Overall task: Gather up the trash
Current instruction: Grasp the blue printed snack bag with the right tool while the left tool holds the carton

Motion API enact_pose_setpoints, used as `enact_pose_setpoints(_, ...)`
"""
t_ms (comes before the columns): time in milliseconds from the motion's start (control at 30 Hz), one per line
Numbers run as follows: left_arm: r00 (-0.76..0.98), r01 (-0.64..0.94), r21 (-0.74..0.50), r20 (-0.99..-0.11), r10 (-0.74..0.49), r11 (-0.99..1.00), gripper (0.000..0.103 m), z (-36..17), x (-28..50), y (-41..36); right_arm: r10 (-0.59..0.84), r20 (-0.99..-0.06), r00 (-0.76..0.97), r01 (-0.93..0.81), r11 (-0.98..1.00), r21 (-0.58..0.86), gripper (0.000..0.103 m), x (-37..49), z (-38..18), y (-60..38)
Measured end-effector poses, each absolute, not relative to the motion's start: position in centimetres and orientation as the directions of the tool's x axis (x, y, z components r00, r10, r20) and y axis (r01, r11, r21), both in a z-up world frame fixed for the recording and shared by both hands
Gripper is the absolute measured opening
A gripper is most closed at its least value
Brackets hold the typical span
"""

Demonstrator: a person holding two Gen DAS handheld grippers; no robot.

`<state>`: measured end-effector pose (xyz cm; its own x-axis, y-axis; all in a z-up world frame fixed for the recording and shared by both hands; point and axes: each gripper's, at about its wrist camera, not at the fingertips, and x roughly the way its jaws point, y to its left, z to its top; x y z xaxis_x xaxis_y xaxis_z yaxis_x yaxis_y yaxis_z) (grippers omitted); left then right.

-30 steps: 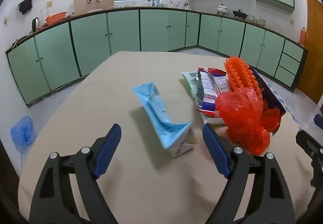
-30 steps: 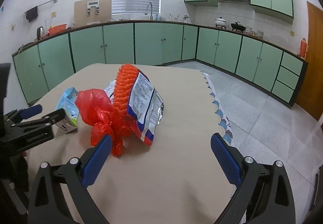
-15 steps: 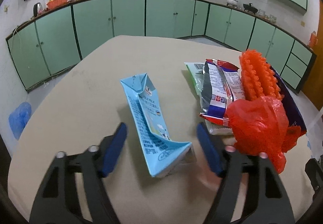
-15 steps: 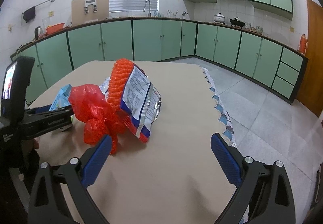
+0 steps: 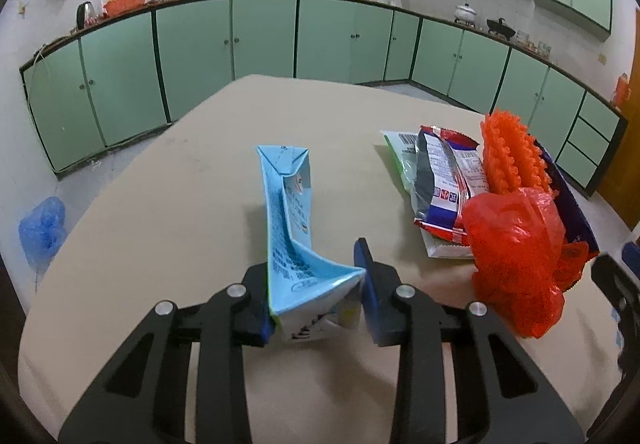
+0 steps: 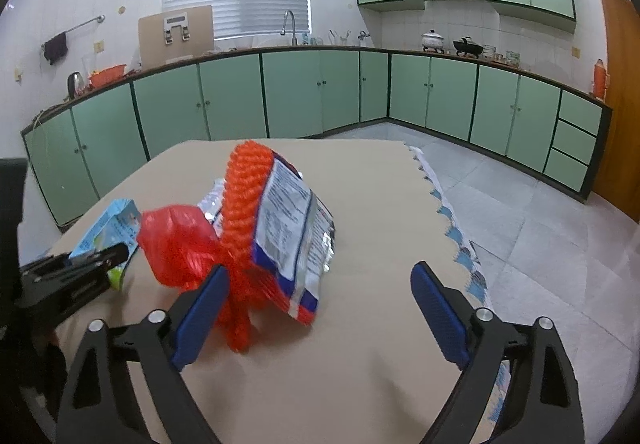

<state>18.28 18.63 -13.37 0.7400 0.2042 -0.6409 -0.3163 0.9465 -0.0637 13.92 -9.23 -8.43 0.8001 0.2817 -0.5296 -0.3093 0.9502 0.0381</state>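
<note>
A crushed light-blue milk carton lies on the beige table. My left gripper has its near end between the blue pads, and the jaws are closing with both pads against the carton's sides. To the right is a pile: a red plastic bag, an orange foam net and snack wrappers. In the right wrist view my right gripper stands wide just in front of that pile, its jaws closing a little. Its left finger overlaps the red bag, and a wrapper corner hangs between the fingers, untouched.
Beside the pile in the right wrist view is the left gripper's black body. The table's scalloped right edge drops to a tiled floor. Green cabinets ring the room. A blue bag lies on the floor at left.
My left jaws have closed from wide apart onto the carton's near end, and the carton now points straight away. The right jaws have narrowed slightly near the pile.
</note>
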Motion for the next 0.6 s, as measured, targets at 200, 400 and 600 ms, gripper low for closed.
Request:
enact_pose_setpoints(200,0.76,-0.32,-0.055,-0.611,0.222,0.946,0.032,-12.3,17.6,18.8,0.288,-0.529,0.798,-0.328,0.945,0.02,0.073,15.3,-8.1,-7.7)
enact_pose_setpoints(400,0.783,-0.307,-0.053,-0.582,0.22,0.95,0.032,-11.1,17.2,18.7,0.288,-0.552,0.782,-0.315,0.948,0.049,0.055,16.4,-8.3,-8.1)
enact_pose_setpoints(600,0.8,-0.276,-0.056,-0.566,0.197,0.96,0.032,-10.4,17.5,18.2,0.345,-0.562,0.752,-0.353,0.93,0.099,0.035,16.9,-8.1,-8.8)
